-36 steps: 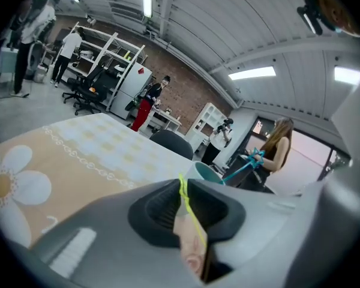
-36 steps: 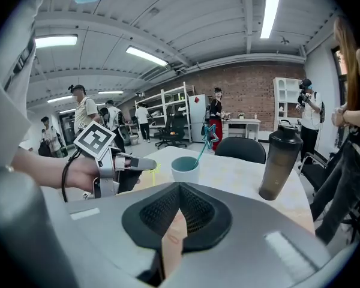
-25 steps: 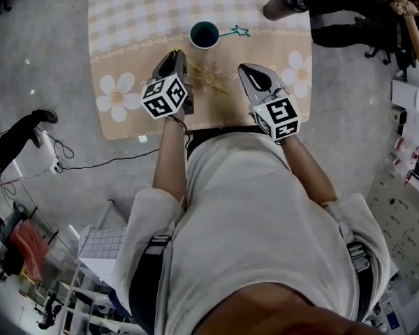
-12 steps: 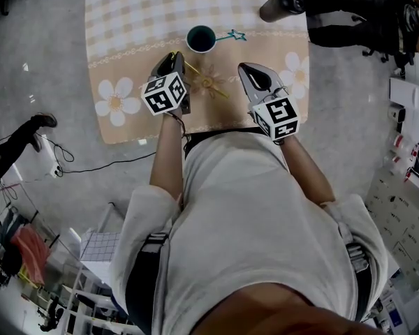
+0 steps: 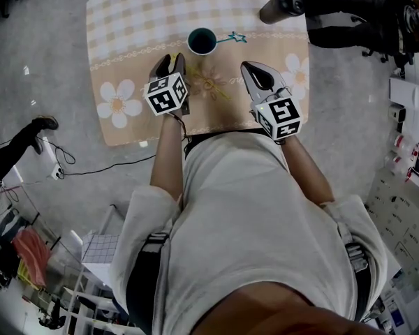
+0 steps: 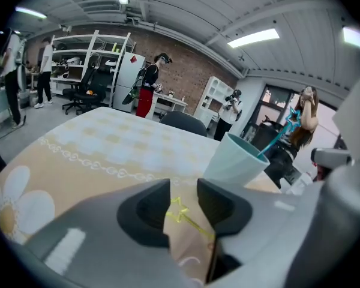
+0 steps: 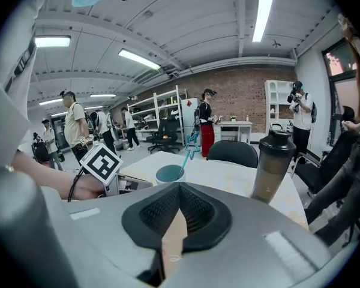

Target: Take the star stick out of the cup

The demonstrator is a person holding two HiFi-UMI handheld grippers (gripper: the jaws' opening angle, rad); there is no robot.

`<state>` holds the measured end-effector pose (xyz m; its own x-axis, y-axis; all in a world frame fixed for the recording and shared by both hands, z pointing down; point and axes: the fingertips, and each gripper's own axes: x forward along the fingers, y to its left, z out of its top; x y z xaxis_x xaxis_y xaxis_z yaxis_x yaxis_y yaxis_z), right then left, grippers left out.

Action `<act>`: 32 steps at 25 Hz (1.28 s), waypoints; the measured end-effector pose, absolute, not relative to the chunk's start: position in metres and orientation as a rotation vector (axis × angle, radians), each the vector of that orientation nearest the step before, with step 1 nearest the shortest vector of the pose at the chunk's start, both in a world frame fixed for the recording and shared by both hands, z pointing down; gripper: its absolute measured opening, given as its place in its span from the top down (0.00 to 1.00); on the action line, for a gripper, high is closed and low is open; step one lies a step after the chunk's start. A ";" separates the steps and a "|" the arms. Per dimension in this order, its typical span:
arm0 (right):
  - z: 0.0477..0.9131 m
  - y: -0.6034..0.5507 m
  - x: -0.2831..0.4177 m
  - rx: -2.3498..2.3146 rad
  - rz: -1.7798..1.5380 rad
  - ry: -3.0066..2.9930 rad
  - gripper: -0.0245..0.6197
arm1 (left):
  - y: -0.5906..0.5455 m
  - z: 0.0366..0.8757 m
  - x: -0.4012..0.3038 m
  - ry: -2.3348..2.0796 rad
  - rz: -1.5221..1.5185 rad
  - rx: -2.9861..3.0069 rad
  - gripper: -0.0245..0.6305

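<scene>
Jaws just opened wider than a second ago, my left claw (image 5: 169, 61) sits near-left of the cup (image 5: 202, 40) on the worktop (image 5: 126, 19) in the head view; a teal star stick (image 5: 232, 38) still leans out of the cup to the right. Left gripper view: jaws apart, gripping nothing, a yellow star stick (image 6: 180, 212) lying loose between them. Right gripper view: right claw (image 7: 180, 188) shut, empty. The teal stick looks thin, light and slick; I'd pinch its shaft just above the rim.

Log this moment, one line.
left claw: jaws just opening, yellow star stick lying between them, ungripped | right claw: shut, empty | blue star stick: in cup
</scene>
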<state>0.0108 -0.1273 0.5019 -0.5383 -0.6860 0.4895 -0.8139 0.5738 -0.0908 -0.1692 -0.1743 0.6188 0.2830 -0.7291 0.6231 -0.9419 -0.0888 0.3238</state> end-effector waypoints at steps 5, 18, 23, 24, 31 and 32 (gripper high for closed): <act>0.490 -0.138 0.014 1.251 0.429 -2.433 0.96 | -0.171 0.595 -0.174 -1.546 0.376 1.924 0.91; 0.468 -0.180 0.011 1.333 0.415 -2.500 0.71 | -0.153 0.541 -0.165 -1.565 0.316 2.056 0.96; 0.469 -0.186 0.000 1.276 0.416 -2.508 0.75 | -0.150 0.532 -0.167 -1.567 0.288 2.066 0.96; 0.470 -0.186 -0.002 1.270 0.419 -2.509 0.79 | -0.150 0.531 -0.167 -1.567 0.285 2.070 0.96; 0.458 -0.176 -0.007 1.237 0.396 -2.573 0.94 | -0.142 0.525 -0.159 -1.571 0.270 2.078 0.96; 0.454 -0.177 -0.011 1.237 0.385 -2.580 0.94 | -0.143 0.523 -0.161 -1.572 0.267 2.081 0.96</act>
